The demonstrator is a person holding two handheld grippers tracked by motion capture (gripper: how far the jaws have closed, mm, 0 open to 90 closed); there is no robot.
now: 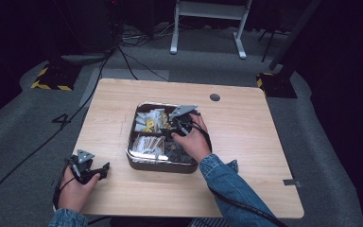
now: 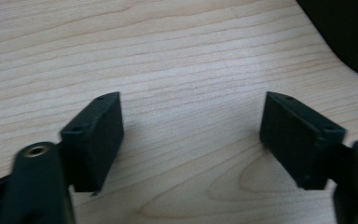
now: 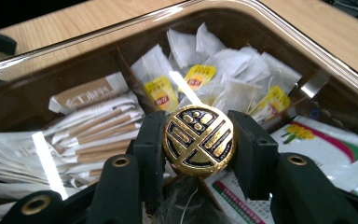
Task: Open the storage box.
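Two hand-held grippers are at work over a pale wooden bench (image 1: 246, 142). At the near left corner of the bench, the left hand-held gripper (image 1: 105, 168) rests low, well apart from the tray. In the left gripper view its two black jaws stand wide apart with bare wood grain between them; nothing is held or touched.

Toward the middle of the bench sits a dark, glossy tray (image 1: 157, 165) divided into compartments. Its far-left compartment holds tea bags with yellow tags (image 1: 150, 122). The near-left compartment holds long paper stick packets (image 1: 146, 144), white and brown, piled side by side. In the right gripper view, flat printed sachets (image 3: 324, 140) with red and green print lie in the compartment to the right of the jaws.

Over the right half of the tray, the right hand-held gripper (image 1: 170, 131) points down into it, the person's hand and denim sleeve reaching in from the near side. Its jaws are closed on a round black-and-gold capsule (image 3: 199, 140), one pad pressing on each side, so that its patterned face shows between them. The capsule is held just above the tray's contents, near the dividers.
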